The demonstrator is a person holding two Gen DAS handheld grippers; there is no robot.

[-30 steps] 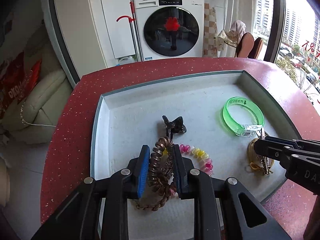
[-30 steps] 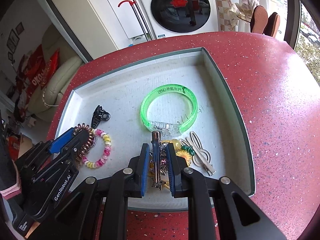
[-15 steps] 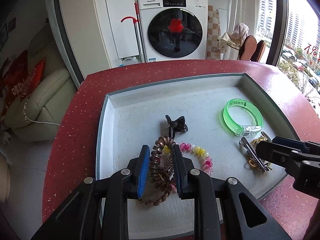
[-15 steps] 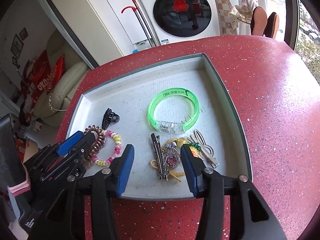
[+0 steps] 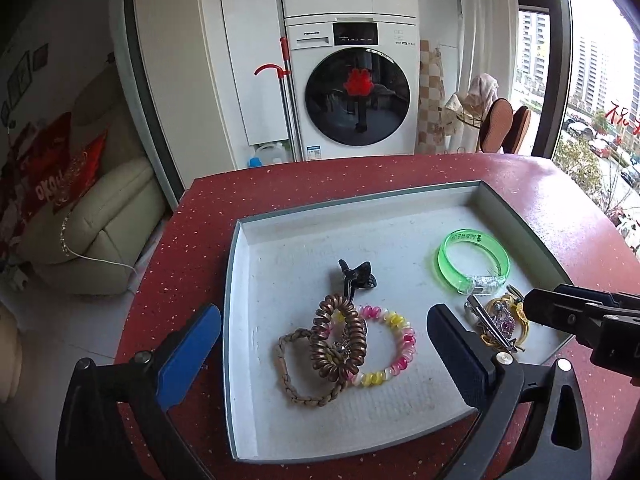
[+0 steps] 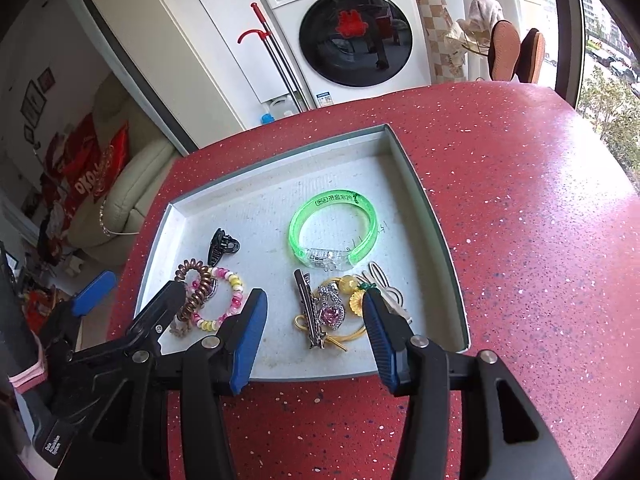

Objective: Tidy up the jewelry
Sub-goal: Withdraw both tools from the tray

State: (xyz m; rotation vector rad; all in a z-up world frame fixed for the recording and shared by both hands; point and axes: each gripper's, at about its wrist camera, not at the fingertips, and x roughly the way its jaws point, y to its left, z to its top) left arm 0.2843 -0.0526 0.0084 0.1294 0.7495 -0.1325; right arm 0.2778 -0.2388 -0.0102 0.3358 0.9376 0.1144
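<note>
Tray (image 5: 240, 320) w/ jewelry | left hand-held gripper (image 5: 324, 354) just opened wide, coil hair tie (image 5: 338, 340) loose | right hand-held gripper (image 6: 316, 328) apart, empty

Red speckled counter (image 6: 520, 208). White front-load washer (image 5: 356, 96) against the far wall, red-handled mop (image 5: 282, 80) beside it. Cream sofa (image 5: 92, 240) with red cushion (image 5: 76, 172), left. Window (image 5: 592, 92), right: daylight, tower blocks outside.

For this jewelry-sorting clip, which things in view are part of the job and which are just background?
Part of the job:
- grey tray
- green translucent bangle
- brown spiral hair tie
- pink-and-yellow beaded bracelet
- black claw clip
- silver metal hair clip

Background:
- white washing machine
- cream sofa
- red mop handle
</note>
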